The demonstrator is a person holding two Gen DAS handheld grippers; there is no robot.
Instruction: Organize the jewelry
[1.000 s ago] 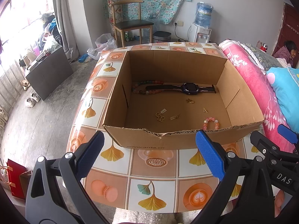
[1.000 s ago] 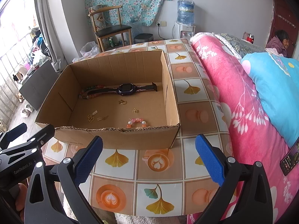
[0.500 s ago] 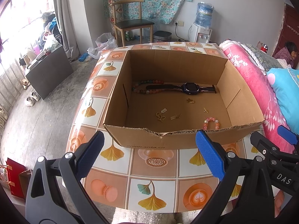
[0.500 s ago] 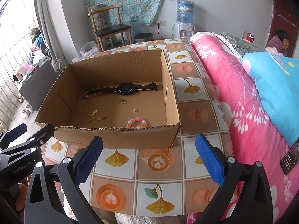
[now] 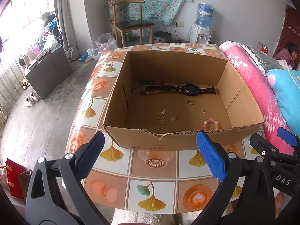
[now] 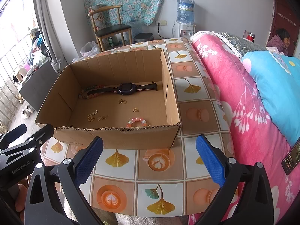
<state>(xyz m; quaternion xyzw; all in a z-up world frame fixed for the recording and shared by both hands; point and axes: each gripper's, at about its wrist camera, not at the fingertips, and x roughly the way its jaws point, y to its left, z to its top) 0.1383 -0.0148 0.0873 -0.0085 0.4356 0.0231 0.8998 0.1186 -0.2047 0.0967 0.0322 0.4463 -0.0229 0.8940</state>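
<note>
An open cardboard box (image 5: 142, 140) (image 6: 116, 136) stands on the tiled table. Inside lie a dark watch (image 5: 189, 89) (image 6: 127, 88), a long multicoloured bead string (image 5: 142, 91) (image 6: 88, 91), a pink bead bracelet (image 5: 211, 123) (image 6: 136, 122) by the near wall, and several small gold pieces (image 5: 161, 116) (image 6: 91, 117). My left gripper (image 5: 150, 157) is open and empty, held in front of the box. My right gripper (image 6: 149, 158) is open and empty, in front of the box's right corner.
The table (image 5: 155, 189) has a tile-pattern cloth with its near edge just below the grippers. A pink and blue quilt (image 6: 253, 97) lies along the right side with a phone (image 6: 292, 158) on it. A chair (image 5: 131, 24) and water dispenser (image 5: 203, 24) stand behind.
</note>
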